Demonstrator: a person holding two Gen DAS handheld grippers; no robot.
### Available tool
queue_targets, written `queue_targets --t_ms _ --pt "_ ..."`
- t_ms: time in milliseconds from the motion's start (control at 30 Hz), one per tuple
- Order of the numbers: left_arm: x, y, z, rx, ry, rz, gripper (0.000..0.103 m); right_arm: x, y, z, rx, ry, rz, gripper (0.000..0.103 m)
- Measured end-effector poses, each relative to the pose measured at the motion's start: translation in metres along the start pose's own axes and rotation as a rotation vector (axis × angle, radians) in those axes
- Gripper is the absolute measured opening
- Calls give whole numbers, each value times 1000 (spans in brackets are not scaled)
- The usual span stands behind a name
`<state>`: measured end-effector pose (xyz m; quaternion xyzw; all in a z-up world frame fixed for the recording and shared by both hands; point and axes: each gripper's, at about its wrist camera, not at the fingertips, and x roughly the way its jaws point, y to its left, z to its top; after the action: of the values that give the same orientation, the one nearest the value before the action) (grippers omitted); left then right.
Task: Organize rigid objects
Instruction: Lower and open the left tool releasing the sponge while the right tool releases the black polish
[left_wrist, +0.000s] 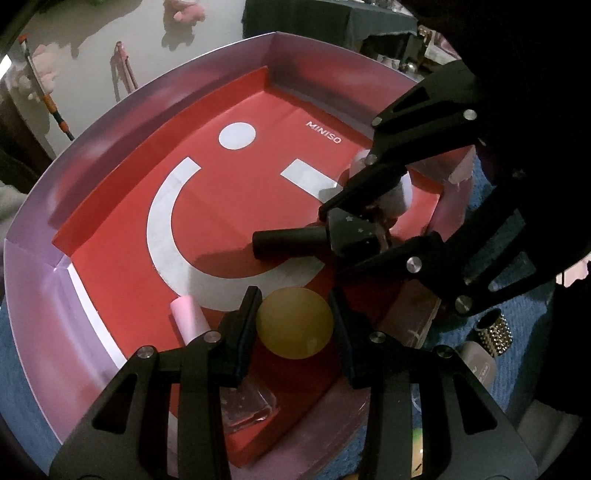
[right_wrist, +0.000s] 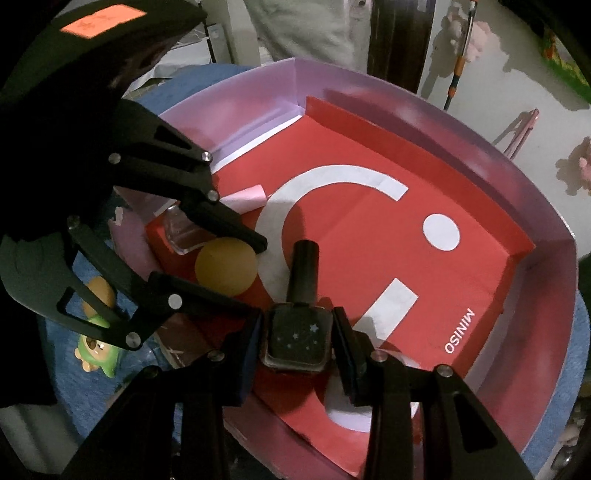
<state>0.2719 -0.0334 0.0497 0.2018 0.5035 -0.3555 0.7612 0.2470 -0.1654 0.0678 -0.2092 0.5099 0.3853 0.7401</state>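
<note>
A pink-walled box (left_wrist: 110, 122) lined with a red MINISO sheet fills both views. My left gripper (left_wrist: 295, 317) has its jaws either side of a yellow-orange ball (left_wrist: 295, 323), touching it, low inside the box; the ball also shows in the right wrist view (right_wrist: 225, 266). My right gripper (right_wrist: 297, 341) is shut on a dark nail-polish bottle (right_wrist: 295, 341) with small stars, its long black cap (right_wrist: 303, 271) pointing into the box. The same bottle shows in the left wrist view (left_wrist: 291, 242).
A pink cylinder (left_wrist: 188, 317) and a clear glass bottle (left_wrist: 251, 406) lie in the box near the ball. A white object (left_wrist: 395, 192) sits behind the right gripper. Outside on the blue cloth are a studded black item (left_wrist: 495, 332) and a green-and-tan figurine (right_wrist: 98, 354).
</note>
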Motion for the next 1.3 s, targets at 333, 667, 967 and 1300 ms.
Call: queue_targets --t_ms 333,667,967,1300 --pt "-1 -4 0 35 9 -1 36 7 -3 6 8 26 18 39" --pt "3 -8 4 36 6 3 36 7 -4 4 9 23 21 40" --pt "2 -4 6 29 -2 6 60 5 -4 4 10 22 24 41" --pt "-2 10 8 -21 -21 -5 60 -2 -3 1 25 9 21 50"
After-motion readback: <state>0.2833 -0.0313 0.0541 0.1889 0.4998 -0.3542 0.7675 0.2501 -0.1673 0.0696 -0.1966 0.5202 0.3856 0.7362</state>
